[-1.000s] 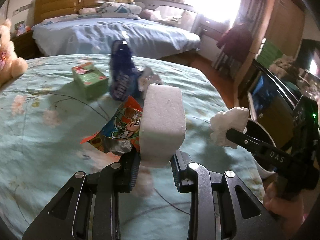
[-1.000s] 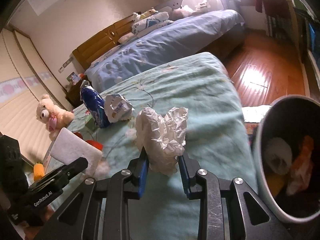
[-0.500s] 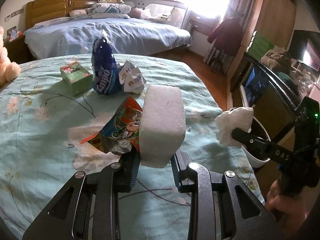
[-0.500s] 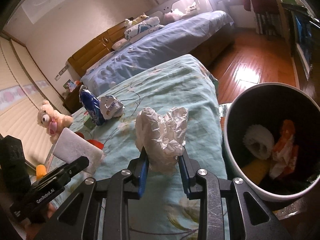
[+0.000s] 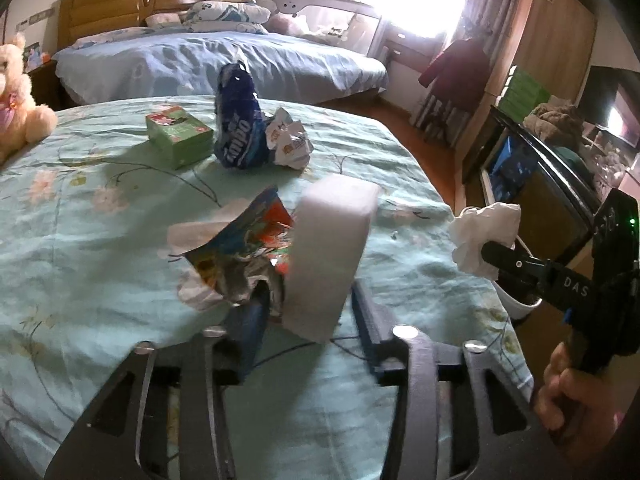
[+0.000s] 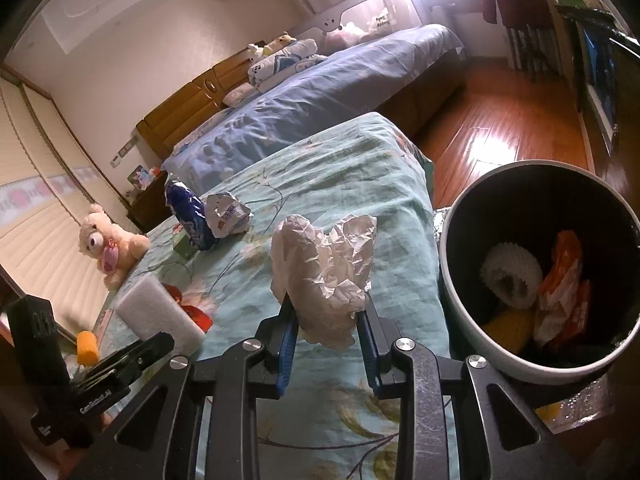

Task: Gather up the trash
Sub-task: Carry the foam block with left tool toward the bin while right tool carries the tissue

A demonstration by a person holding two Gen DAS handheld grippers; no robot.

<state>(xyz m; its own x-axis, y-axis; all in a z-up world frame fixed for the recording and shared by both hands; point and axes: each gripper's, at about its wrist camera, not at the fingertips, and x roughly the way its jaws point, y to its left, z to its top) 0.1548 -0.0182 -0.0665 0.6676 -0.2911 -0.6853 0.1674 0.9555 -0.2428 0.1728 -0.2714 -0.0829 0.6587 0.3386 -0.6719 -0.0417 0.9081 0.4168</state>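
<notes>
My left gripper (image 5: 306, 312) has its jaws spread apart; a white foam block (image 5: 332, 256) and a colourful snack wrapper (image 5: 240, 248) sit tilted between them, loose from the right finger. My right gripper (image 6: 326, 332) is shut on a crumpled white tissue (image 6: 324, 268), held above the bed edge just left of the trash bin (image 6: 460, 304). The bin holds several pieces of trash. On the green floral bedspread (image 5: 80, 220) lie a blue snack bag (image 5: 238, 128), a crumpled paper wrapper (image 5: 290, 140) and a green box (image 5: 178, 134). The right gripper with the tissue (image 5: 484, 236) also shows in the left wrist view.
A teddy bear (image 6: 108, 244) sits at the bed's far left. A second bed with blue bedding (image 5: 220, 60) stands behind. Wooden floor (image 6: 500, 120) lies beyond the bin. A small orange object (image 6: 86, 346) lies near the left gripper.
My left gripper's jaws have opened; the foam block and wrapper have tipped and slipped loose. My right gripper has moved with the tissue closer to the bin.
</notes>
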